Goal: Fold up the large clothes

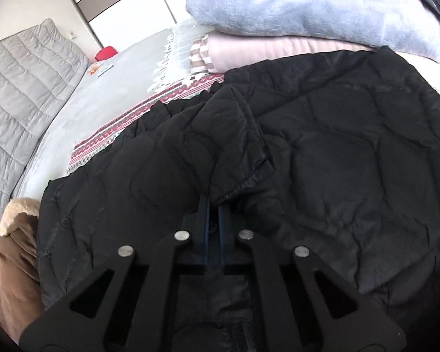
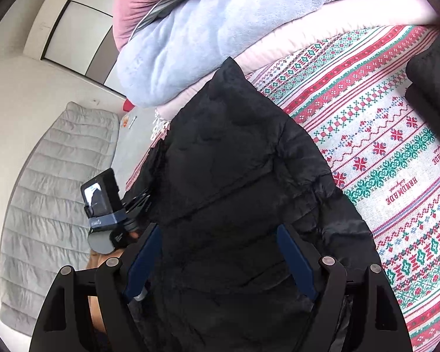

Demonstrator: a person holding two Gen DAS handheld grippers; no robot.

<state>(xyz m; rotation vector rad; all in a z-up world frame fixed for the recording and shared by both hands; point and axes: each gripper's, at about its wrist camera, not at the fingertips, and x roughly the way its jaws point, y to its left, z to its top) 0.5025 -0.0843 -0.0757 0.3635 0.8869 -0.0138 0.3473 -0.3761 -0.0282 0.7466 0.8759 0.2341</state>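
Observation:
A black quilted puffer jacket (image 1: 322, 152) lies on a patterned red, green and white cloth (image 2: 396, 161) on a bed. My left gripper (image 1: 214, 202) is shut on a fold of the black jacket, whose hemmed edge (image 1: 249, 173) lies over the fingertips. In the right wrist view the jacket (image 2: 234, 161) lies bunched between the fingers. My right gripper (image 2: 217, 228) is open, its blue pads (image 2: 293, 258) standing on either side of the fabric. The left gripper's body and camera (image 2: 102, 202) show to the left, partly hidden by the jacket.
A stack of folded blankets, light blue (image 1: 293, 0) over pale pink (image 1: 264, 50), sits at the far side. A brown coat with a fur trim (image 1: 14, 249) lies at the left. A grey quilted headboard (image 1: 20, 88) and a red object (image 1: 105, 52) are further left.

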